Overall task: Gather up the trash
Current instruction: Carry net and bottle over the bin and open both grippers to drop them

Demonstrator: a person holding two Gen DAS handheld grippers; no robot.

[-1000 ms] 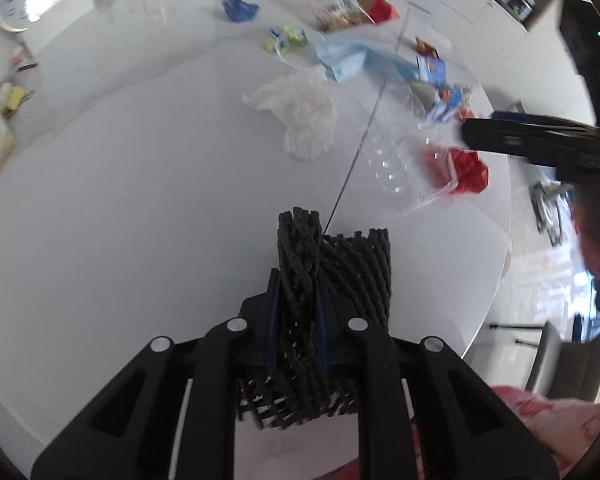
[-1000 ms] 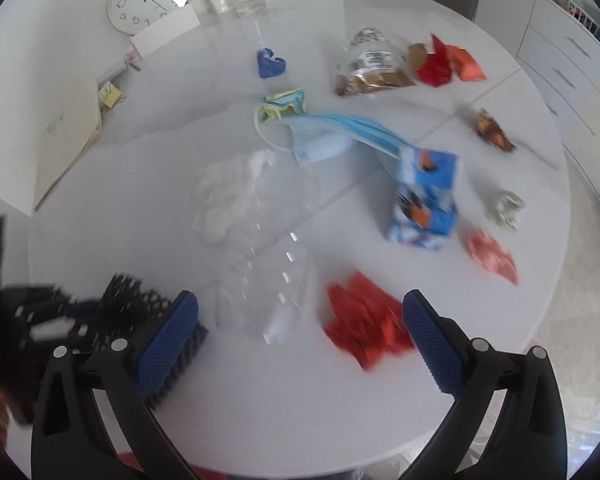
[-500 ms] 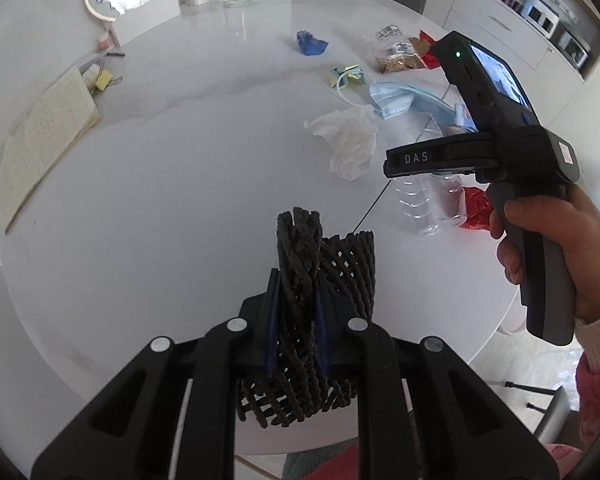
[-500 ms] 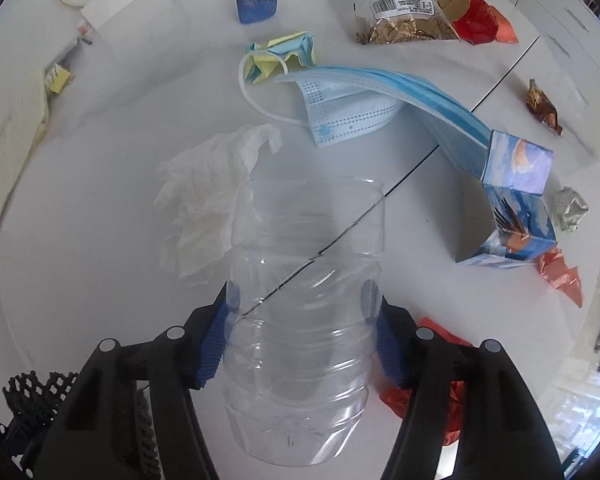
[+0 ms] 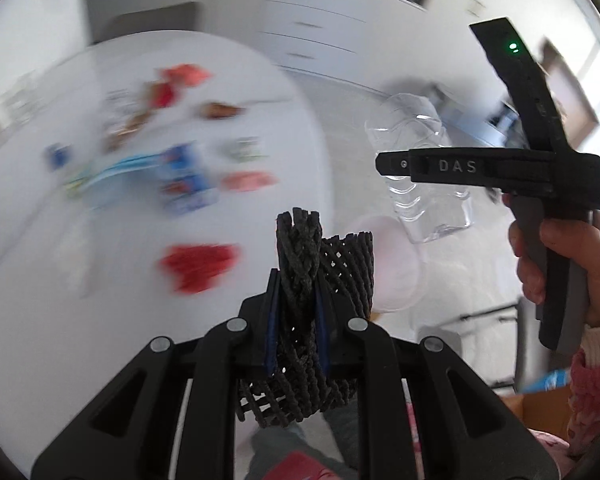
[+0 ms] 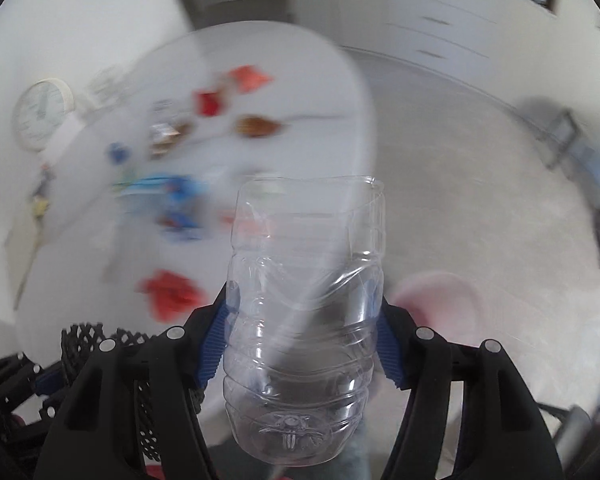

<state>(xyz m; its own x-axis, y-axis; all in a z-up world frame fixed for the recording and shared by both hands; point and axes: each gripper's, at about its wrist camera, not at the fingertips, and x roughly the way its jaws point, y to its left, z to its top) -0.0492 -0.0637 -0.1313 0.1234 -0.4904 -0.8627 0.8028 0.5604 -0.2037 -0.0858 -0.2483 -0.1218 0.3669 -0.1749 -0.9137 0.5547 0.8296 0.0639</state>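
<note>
Each view looks forward and steeply downward along its own tool's fingers, from just behind them. The left wrist view faces past the left tool (image 5: 296, 296) toward the blurred white desk (image 5: 60, 280) at left and the floor at right, with the right tool (image 5: 492, 168) near on its right. The right wrist view looks past the right tool (image 6: 304, 344), close up. Both share the desk's littered top, the floor and the far cabinets.
</note>
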